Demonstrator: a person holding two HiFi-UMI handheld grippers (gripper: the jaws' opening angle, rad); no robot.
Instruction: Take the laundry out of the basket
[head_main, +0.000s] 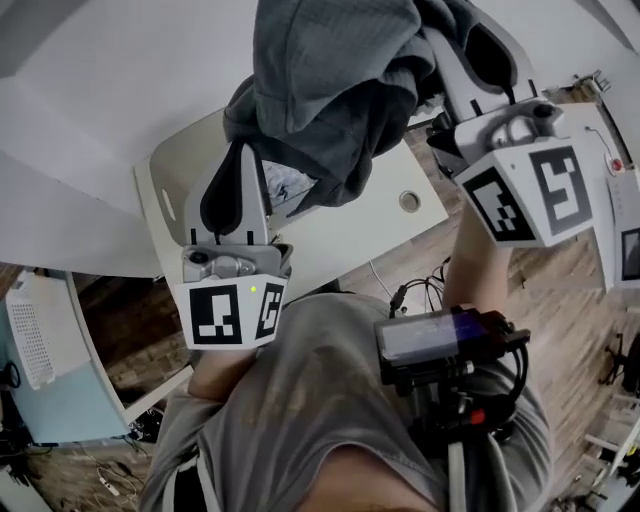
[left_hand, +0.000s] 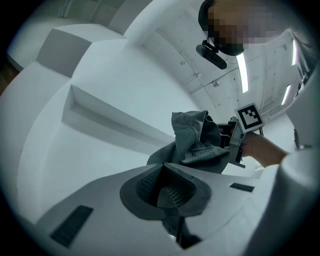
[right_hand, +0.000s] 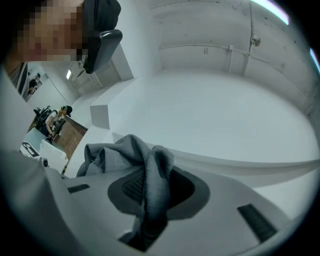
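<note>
Below me stands a white desk (head_main: 370, 225) with a round cable hole (head_main: 409, 200) near its edge. Next to it, loose black cables (head_main: 425, 285) lie on brown wooden floor (head_main: 570, 290). On my left, a white perforated box (head_main: 30, 340) borders a pale blue cabinet (head_main: 60, 400). Strip lights (left_hand: 243, 72) glow overhead.

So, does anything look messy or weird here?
Only the grey garment. It hangs in the air all bunched and twisted, pinched by the left gripper and the right gripper above the white table. Nothing looks spilled or broken.
</note>
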